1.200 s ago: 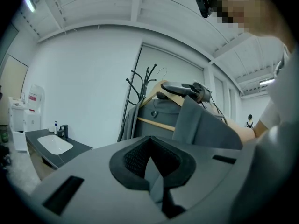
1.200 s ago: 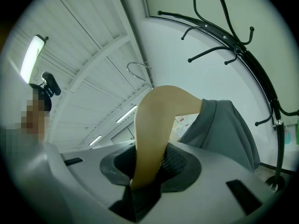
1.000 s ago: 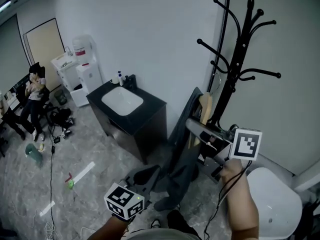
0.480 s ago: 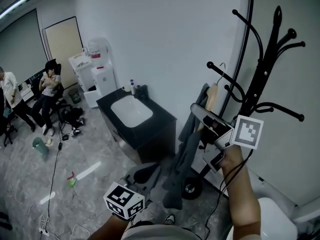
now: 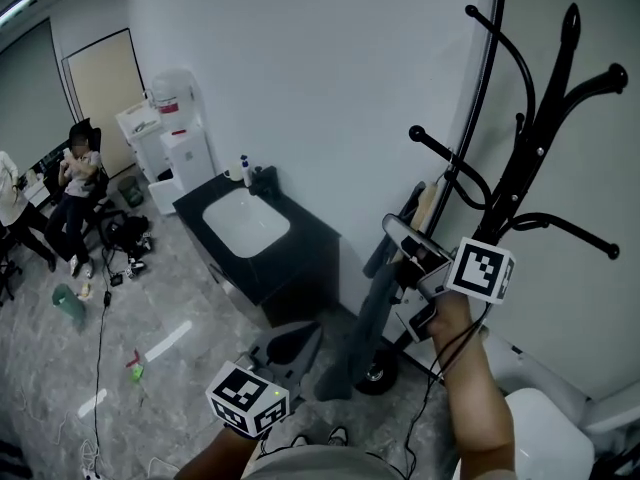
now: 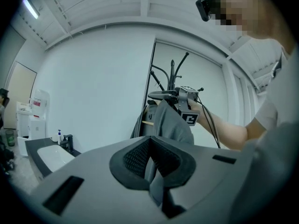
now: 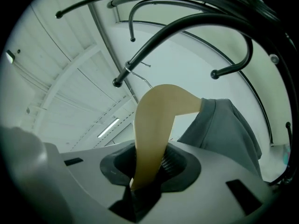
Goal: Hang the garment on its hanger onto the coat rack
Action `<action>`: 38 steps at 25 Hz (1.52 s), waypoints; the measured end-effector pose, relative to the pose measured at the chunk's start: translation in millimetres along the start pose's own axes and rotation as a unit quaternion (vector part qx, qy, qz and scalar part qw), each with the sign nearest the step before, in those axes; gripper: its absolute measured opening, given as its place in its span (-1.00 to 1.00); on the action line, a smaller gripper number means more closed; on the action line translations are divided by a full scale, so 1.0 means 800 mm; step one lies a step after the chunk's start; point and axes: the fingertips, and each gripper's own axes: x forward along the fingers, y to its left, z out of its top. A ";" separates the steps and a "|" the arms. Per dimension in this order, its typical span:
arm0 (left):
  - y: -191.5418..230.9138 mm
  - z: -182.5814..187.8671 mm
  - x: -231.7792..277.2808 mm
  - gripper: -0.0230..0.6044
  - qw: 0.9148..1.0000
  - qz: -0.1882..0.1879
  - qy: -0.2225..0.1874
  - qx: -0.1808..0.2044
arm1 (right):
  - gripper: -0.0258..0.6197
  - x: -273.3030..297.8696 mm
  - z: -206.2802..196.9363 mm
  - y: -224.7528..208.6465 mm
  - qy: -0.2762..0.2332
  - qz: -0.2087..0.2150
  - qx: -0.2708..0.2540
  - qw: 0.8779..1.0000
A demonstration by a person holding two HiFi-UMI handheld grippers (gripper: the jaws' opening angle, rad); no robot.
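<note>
Pinching the wooden hanger [image 7: 158, 120] in the right tongs [image 7: 147, 171], jaws half-closed tight on it; clamping a fold of the grey garment [image 6: 172, 122] in the left tongs [image 6: 152, 164]. Holding the hanger's hook just beside a coat rack [image 5: 530, 158] arm, garment dangling below.

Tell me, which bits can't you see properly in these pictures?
- Hook of the hanger, right gripper view: too thin to tell whether it is over a coat rack arm.
- Hanger's far end, same view: covered by the garment.
- Seated person far left, head view: too small for detail.
</note>
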 end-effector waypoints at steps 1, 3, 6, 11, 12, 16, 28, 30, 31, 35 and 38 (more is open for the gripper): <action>0.002 -0.001 0.002 -0.95 1.000 -0.006 0.002 -0.001 | -0.55 -0.003 -0.001 -0.008 -0.006 -0.015 0.001 1.000; 0.004 -0.003 0.005 -0.95 1.000 -0.016 0.006 -0.003 | -0.55 -0.009 -0.002 -0.019 -0.014 -0.043 -0.003 0.999; 0.004 -0.007 0.013 -0.95 0.999 -0.033 0.012 -0.005 | -0.54 -0.016 -0.004 -0.034 -0.017 -0.084 -0.034 0.996; 0.006 -0.009 0.021 -0.95 0.998 -0.055 0.020 -0.008 | -0.48 -0.039 -0.002 -0.051 -0.060 -0.163 -0.103 0.979; 0.007 -0.009 0.022 -0.95 0.998 -0.059 0.021 -0.009 | -0.44 -0.047 0.000 -0.056 -0.074 -0.188 -0.118 0.972; 0.014 -0.009 0.028 -0.95 0.997 -0.073 0.020 -0.012 | -0.33 -0.085 0.000 -0.081 -0.128 -0.279 -0.140 0.941; -0.003 -0.009 0.020 -0.95 0.994 -0.110 0.014 -0.019 | -0.23 -0.162 -0.017 -0.057 -0.113 -0.387 -0.231 0.886; -0.013 -0.010 0.022 -0.95 0.993 -0.119 0.016 -0.017 | -0.24 -0.157 -0.031 -0.040 -0.105 -0.358 -0.243 0.895; -0.019 -0.011 0.022 -0.95 0.992 -0.124 0.017 -0.016 | -0.28 -0.155 -0.042 -0.029 -0.099 -0.343 -0.252 0.900; -0.042 -0.012 0.015 -0.95 0.989 -0.145 0.023 -0.008 | -0.73 -0.144 -0.103 0.016 -0.051 -0.283 -0.289 0.913; -0.061 -0.018 0.005 -0.95 0.986 -0.163 0.032 -0.003 | -0.82 -0.135 -0.154 0.038 -0.016 -0.248 -0.285 0.926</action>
